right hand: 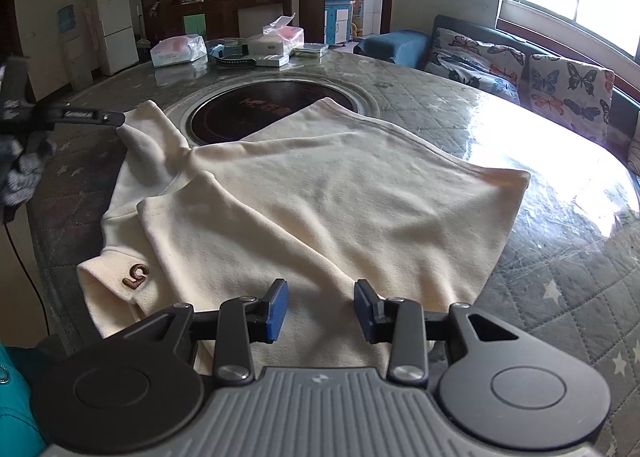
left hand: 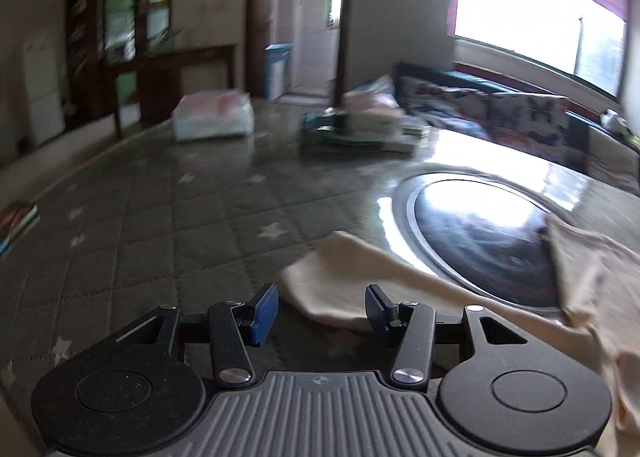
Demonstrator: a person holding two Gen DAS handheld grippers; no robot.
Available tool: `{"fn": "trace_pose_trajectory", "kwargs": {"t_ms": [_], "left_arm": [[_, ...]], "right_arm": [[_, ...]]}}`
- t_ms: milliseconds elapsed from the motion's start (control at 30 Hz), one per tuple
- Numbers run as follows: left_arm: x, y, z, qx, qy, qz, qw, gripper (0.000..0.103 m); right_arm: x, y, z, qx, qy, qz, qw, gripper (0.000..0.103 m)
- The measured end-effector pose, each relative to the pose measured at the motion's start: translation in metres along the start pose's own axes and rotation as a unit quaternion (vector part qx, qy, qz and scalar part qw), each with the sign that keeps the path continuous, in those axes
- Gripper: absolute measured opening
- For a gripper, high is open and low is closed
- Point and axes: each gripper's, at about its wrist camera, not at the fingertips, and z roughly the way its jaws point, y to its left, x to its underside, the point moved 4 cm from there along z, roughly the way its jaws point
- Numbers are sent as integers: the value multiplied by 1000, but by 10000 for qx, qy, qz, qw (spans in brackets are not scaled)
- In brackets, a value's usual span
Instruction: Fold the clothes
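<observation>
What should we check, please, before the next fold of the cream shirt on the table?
1. Right gripper free of cloth: ok, jaws apart above the cream shirt, nothing pinched.
2. Left gripper free: ok, jaws apart, a shirt edge lies ahead of them, not clamped.
3. Shirt flat: not ok, the sleeve on its left side is bunched and a diagonal ridge crosses the body.
4. Shirt fully on the quilted table cover: not ok, its far part overlaps the round black inset.
5. Far clutter clear of the shirt: ok, packets sit at the table's far edge.
6. Left jaws touching the sleeve: cannot tell.
</observation>
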Motion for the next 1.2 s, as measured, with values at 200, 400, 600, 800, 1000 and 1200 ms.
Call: {"fn": "trace_pose_trajectory", "kwargs": {"t_ms": [200,400,600,800,1000,1200], "left_arm": [[-2,4,17,-58,194,-228,9995,43],[-7,-1,9,141,71,-389,9991,8],[-33,-42,-44,987,-805,21,9919,6],[-41,-118,-105,2321,-1327,623,9616,6],[-2,-196,-138,3530,-1169,1436,9171,6],[56,-242,-137,3948,-561,2456,8836,20]], "right_arm": [[-1,2,-5,17,-41,-8,10000,37],[0,3,-9,17,-121,45,9999,37],[0,4,-18,18,-294,150,9995,37],[0,1,-26,65,-454,341,9984,37],[7,-9,-35,141,-536,657,9963,37],[18,-17,-40,243,-514,915,9942,37]]}}
